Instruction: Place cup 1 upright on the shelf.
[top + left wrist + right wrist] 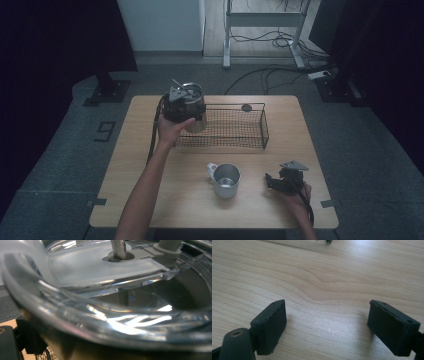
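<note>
My left gripper [191,107] is over the left end of a black wire basket [263,129], shut on a shiny metal pot [196,125]. In the left gripper view the pot's clear lid [100,267] with its metal knob post [119,248] sits very close to the camera. One black jaw shows at the lower left there. A steel mug [227,180] stands on the wooden table [150,190], its handle to the left. My right gripper [274,182] rests on the table right of the mug. In the right gripper view it [334,325] is open over bare wood.
A small dark round thing [246,107] sits at the basket's back rim. The basket's mesh floor lies to the right of the pot. Beyond the table are a grey floor, a metal frame leg [226,45] and loose cables [270,75].
</note>
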Demonstrator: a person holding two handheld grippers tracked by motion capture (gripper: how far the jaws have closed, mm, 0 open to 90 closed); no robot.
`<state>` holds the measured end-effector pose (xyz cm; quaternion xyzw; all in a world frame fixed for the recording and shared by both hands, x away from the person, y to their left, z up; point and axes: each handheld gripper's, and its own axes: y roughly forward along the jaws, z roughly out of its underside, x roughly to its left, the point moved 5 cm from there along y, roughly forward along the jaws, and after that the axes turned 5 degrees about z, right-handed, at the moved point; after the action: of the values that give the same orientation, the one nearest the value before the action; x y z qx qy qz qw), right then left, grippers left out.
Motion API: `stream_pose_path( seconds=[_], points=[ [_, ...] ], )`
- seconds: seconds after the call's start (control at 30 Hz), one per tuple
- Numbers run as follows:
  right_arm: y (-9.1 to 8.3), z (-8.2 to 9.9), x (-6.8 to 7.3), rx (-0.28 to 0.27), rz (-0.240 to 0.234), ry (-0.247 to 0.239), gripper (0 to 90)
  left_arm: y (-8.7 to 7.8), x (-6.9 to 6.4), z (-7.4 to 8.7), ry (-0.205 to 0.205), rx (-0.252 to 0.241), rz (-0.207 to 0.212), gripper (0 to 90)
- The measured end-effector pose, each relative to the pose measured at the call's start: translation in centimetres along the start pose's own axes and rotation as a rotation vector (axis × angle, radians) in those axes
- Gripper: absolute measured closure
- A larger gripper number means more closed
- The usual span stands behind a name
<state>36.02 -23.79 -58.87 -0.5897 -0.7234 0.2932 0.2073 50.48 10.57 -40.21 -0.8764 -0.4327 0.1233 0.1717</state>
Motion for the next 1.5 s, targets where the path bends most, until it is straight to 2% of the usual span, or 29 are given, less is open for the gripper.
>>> stream_pose_path(
  seconds=[0.43,0.7,1.5],
  points=[
    [0.0,0.0,0.0,-0.001,0.004,0.003,15.2,1.2,0.2,-0.1,0.005,0.007,-0.004,4.2],
    [0.0,0.0,0.0,-0.001,0.004,0.004,15.2,2.4,0.3,0.3,0.002,0.016,-0.016,4.2],
    [0.0,0.0,-0.1,-0.001,0.006,0.005,15.2,4.5,1.0,1.7,-0.007,0.067,-0.041,4.2]
  ],
)
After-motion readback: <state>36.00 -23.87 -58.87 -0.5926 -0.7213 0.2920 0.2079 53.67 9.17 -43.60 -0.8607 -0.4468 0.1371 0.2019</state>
